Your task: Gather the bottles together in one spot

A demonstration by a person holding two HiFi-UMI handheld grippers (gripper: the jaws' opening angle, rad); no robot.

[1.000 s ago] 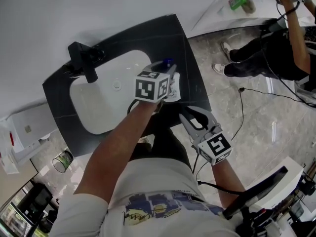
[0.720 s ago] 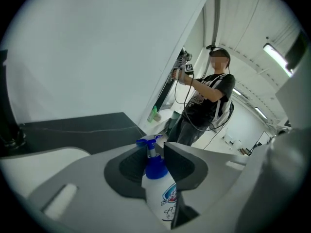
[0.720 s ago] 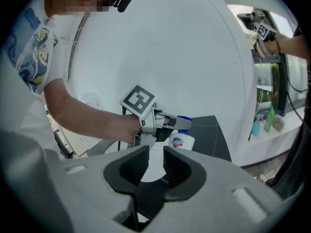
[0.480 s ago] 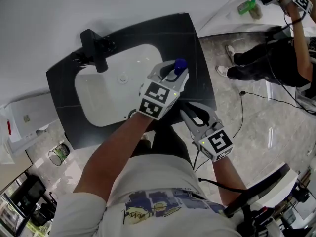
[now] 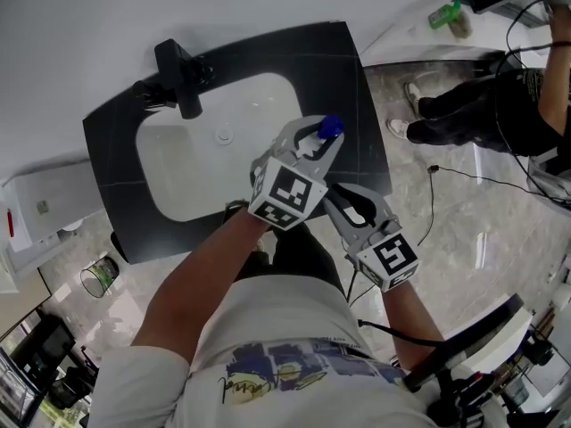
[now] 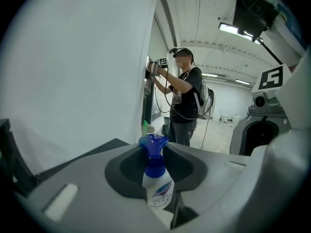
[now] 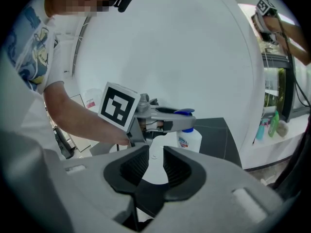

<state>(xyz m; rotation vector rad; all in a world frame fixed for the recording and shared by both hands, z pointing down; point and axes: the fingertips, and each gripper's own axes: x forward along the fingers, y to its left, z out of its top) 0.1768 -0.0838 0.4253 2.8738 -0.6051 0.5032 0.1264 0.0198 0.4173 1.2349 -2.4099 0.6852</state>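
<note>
The white bottle with a blue top [image 6: 158, 188] hangs above the dark worktop [image 5: 350, 69], by the white sink's [image 5: 192, 172] right edge. The left hand-held gripper [image 5: 316, 141] pinches it, its jaws having just been closing. The right hand-held gripper [image 7: 151, 165] is just beside it, jaws spread around nothing.

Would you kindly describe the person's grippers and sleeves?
Both the left gripper and right gripper are light grey plastic with dark ribbed pads, each carrying a cube with black-and-white square markers. The person wears a white short-sleeved T-shirt with blue print.
</note>
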